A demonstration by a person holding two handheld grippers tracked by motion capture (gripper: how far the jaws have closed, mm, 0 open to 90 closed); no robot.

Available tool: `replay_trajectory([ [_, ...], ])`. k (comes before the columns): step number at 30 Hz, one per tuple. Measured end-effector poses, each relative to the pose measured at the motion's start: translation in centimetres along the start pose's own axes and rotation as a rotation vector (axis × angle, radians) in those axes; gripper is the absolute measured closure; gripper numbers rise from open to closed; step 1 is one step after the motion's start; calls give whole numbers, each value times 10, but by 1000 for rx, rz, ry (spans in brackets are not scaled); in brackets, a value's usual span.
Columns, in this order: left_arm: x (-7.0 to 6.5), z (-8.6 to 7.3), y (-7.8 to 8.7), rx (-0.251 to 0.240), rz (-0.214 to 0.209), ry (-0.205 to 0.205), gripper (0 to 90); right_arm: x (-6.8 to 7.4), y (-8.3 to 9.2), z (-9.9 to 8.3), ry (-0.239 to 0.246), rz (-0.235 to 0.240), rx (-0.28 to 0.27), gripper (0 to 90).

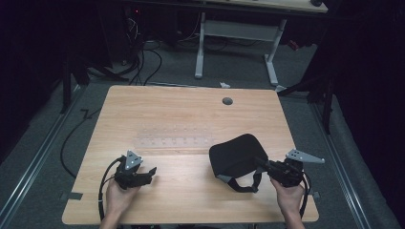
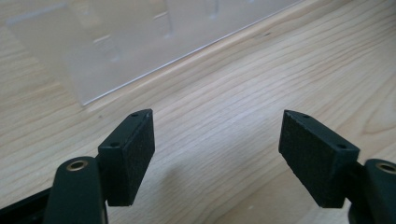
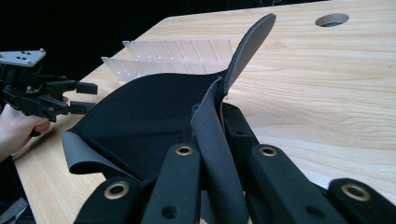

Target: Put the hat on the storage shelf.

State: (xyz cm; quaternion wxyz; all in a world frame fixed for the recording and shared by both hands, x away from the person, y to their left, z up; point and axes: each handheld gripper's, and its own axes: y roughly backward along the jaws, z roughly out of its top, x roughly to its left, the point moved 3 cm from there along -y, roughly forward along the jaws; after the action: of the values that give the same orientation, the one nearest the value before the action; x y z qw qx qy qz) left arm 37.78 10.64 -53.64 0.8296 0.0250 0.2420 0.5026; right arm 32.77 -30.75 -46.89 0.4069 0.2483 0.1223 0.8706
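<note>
A black fabric item [image 1: 235, 153] with a curved strap lies on the right half of the wooden table [image 1: 191, 109]. My right gripper [image 1: 261, 165] reaches it from the right and is shut on its edge. In the right gripper view the fabric's fold [image 3: 212, 140] is pinched between the jaws, and a flap [image 3: 250, 44] stands up. My left gripper [image 1: 152, 172] rests low at the front left, apart from the fabric. Its jaws stand open in the left gripper view [image 2: 217, 149] with bare wood between them. It also appears far left in the right gripper view [image 3: 86, 99].
A clear plastic slotted rack [image 1: 174, 136] lies flat mid-table, just beyond the left gripper [image 2: 140, 42]. A round cable hole [image 1: 227, 100] sits near the far edge. Beyond the table stand a white-legged desk [image 1: 272, 52] and floor cables [image 1: 143, 62].
</note>
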Motion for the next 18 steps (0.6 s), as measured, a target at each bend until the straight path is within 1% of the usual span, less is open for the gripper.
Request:
replay_trajectory([
  [4, -17, 6, 2, -21, -44, -24, 274, 3, -2, 1, -1, 6, 4, 859],
  [5, -22, 7, 3, -24, -55, -25, 276, 4, -2, 1, -2, 8, 3, 859],
  [9, -37, 5, 2, -16, -95, -63, 276, 6, -3, 3, -2, 20, 5, 859],
  [13, -48, 2, 1, 8, -124, -94, 273, 11, -2, 7, -2, 29, 1, 858],
  [16, -56, 3, 3, 17, -152, -99, 272, 14, -4, 10, 6, 38, 1, 858],
  [18, -61, 6, 5, 12, -174, -98, 271, 17, -5, 13, 14, 42, 4, 858],
])
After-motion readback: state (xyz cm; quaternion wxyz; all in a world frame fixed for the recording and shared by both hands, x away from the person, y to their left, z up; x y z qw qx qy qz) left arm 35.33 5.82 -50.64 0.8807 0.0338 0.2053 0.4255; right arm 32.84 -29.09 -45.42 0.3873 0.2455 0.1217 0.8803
